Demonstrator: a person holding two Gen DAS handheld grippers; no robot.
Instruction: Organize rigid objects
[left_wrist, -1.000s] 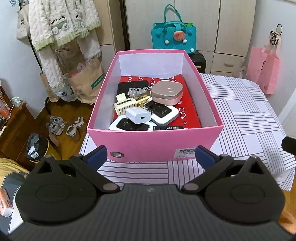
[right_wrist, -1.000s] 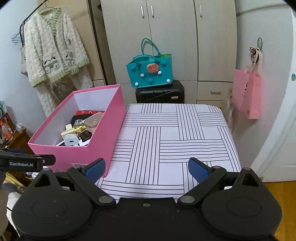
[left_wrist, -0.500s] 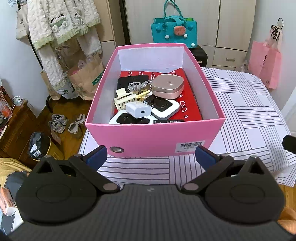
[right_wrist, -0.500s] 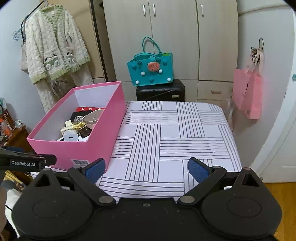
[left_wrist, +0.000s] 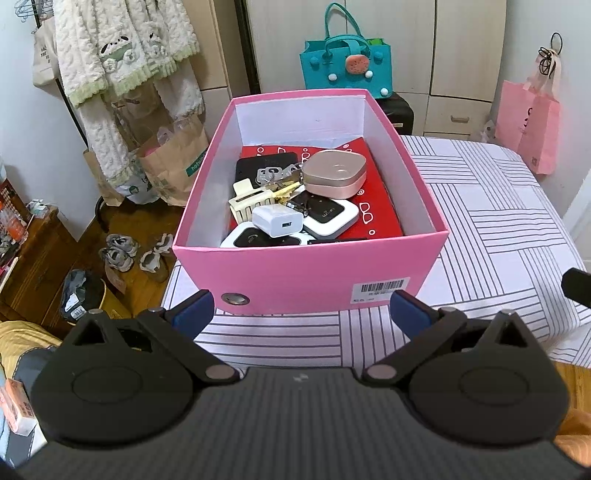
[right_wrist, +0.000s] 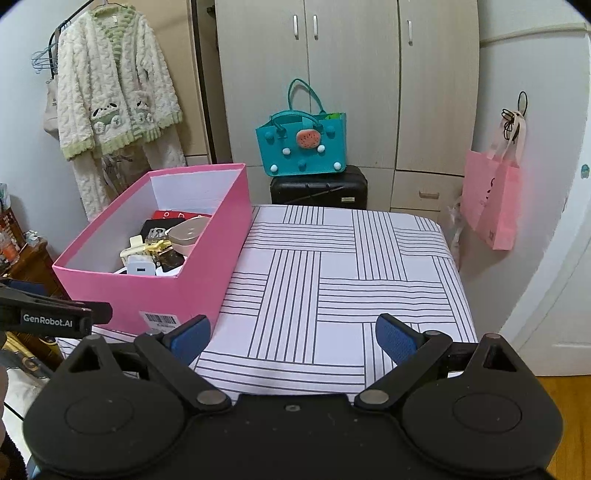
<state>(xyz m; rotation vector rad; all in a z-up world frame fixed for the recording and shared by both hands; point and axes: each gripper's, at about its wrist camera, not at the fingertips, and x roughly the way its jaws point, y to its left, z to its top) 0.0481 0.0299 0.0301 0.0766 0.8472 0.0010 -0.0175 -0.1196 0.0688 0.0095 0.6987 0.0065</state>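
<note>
A pink box stands on the striped table near its left edge, also seen as the pink box in the right wrist view. Inside lie a white charger, a rose-gold case, a cream hair clip, keys, white-and-black devices and a red booklet. My left gripper hangs open just in front of the box, holding nothing. My right gripper is open over the table's front edge, right of the box.
A teal bag sits on a black suitcase behind the table, before wardrobe doors. A pink bag hangs at right. A fleece robe, paper bags and shoes are left of the table.
Both grippers have drawn back and risen slightly from the box; the box looks a little farther off. Jaws stayed open.
</note>
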